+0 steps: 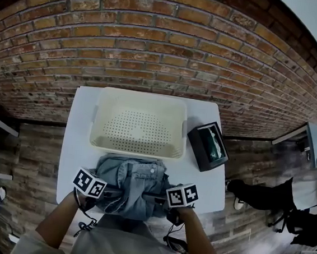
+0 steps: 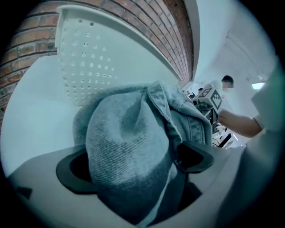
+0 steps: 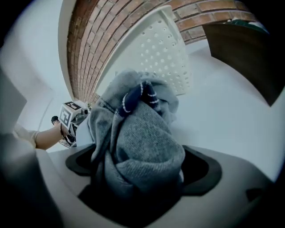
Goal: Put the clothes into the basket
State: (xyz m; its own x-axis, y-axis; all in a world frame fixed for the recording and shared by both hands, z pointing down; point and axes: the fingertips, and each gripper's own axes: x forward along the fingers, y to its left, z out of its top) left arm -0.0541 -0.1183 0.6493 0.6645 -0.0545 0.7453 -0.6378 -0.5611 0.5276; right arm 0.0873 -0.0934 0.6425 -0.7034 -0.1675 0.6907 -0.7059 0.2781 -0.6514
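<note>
The left gripper [image 2: 136,161] is holding its 2 jaws wide apart. A fold of grey and denim cloth is lying between them, and dark gaps are showing at both jaws, so nothing is being clamped. The right gripper [image 3: 143,167] is also standing wide open. A grey knit bundle is filling the space between its jaws without being pinched.

Both grippers are reaching into the clothes [image 1: 132,186] from the 2 sides. The clothes are lying in 1 heap on the white table [image 1: 78,143], just in front of the basket [image 1: 99,124] and outside it. The basket is sitting empty. A black box [image 1: 200,149] is standing just to the right of the basket. A brick wall [image 1: 156,39] is rising behind the basket.
</note>
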